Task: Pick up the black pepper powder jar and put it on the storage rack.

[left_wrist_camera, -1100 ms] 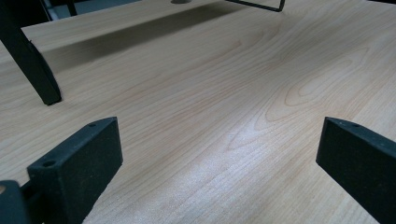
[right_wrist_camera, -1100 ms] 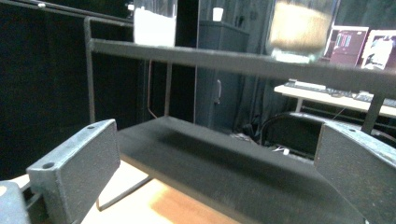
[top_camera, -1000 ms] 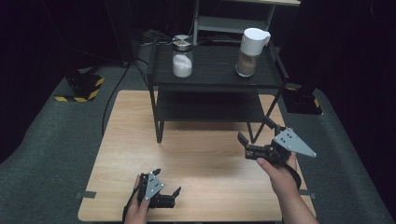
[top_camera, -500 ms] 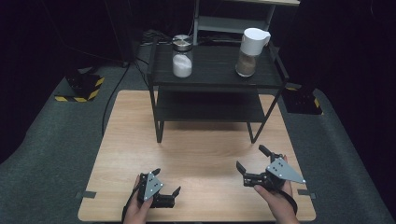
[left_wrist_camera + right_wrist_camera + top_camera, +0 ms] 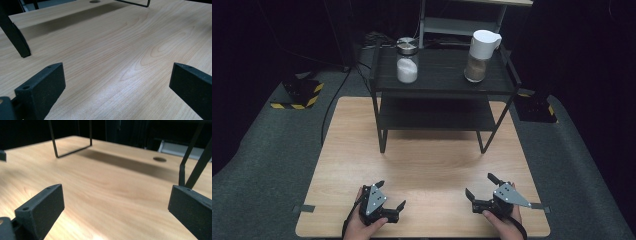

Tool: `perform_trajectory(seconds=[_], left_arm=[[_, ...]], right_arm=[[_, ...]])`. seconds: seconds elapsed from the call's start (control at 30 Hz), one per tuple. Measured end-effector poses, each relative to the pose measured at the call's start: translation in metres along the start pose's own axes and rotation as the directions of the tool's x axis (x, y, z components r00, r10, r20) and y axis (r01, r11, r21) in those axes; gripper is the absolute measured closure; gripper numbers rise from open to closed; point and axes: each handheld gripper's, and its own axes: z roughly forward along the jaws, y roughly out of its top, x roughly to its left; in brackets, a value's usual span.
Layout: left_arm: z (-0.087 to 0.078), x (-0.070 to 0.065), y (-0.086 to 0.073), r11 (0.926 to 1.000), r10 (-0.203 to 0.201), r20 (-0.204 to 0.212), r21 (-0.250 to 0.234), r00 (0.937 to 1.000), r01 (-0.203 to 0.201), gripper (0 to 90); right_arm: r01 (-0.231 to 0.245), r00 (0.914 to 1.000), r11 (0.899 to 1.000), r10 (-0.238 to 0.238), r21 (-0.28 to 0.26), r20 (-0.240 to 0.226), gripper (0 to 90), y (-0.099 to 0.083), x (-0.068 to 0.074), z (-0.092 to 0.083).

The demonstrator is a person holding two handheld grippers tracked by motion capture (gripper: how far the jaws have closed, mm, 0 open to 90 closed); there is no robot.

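My left gripper (image 5: 390, 195) rests low over the front left of the wooden table (image 5: 437, 160), held in a hand, jaws wide apart and empty. The right gripper (image 5: 479, 185) sits at the front right, also open and holding nothing. In the left gripper view the left gripper (image 5: 117, 82) frames bare wood, and in the right gripper view so does the right gripper (image 5: 116, 202). At the table's far side stands a black two-tier rack (image 5: 442, 85). On its top are a glass jar of white powder (image 5: 407, 65) and a white-lidded jar with brown contents (image 5: 480, 55).
One rack leg (image 5: 15, 37) stands at the upper left of the left gripper view. Thin rack legs (image 5: 185, 165) rise ahead in the right gripper view, near a round hole (image 5: 159, 159) in the tabletop. Grey carpet (image 5: 267, 150) surrounds the table.
The right gripper has come back from mid-table toward the front right edge and lowered. The left gripper has stayed where it was.
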Motion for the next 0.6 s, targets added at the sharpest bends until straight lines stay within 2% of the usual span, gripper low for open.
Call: perform_trajectory(seconds=[0.13,0.23,0.37,0.6], left_arm=[[0.0002,-0.0005,0.0004,1.0000,0.007,0.001,0.002,1.0000,-0.007,0.6],[0.0007,-0.0004,0.0015,0.9999,0.009,0.001,0.008,1.0000,-0.009,0.6],[0.0004,-0.0002,0.0009,0.9999,0.013,0.004,0.004,0.9999,-0.013,0.5],[0.0004,-0.0028,0.0013,0.9993,0.036,0.001,0.007,0.9994,-0.036,0.6]], right_arm=[[0.009,1.0000,0.999,-0.009,0.048,0.000,0.3,-0.0033,-0.0016,0.0021],[0.027,0.9994,0.996,-0.028,0.089,0.018,0.1,-0.0033,-0.0002,0.0030],[0.080,0.9961,0.986,-0.084,0.148,0.026,0.4,-0.0015,0.0016,0.0033],[0.088,0.9946,0.978,-0.097,0.189,0.037,0.3,0.0033,0.0022,0.0025]])
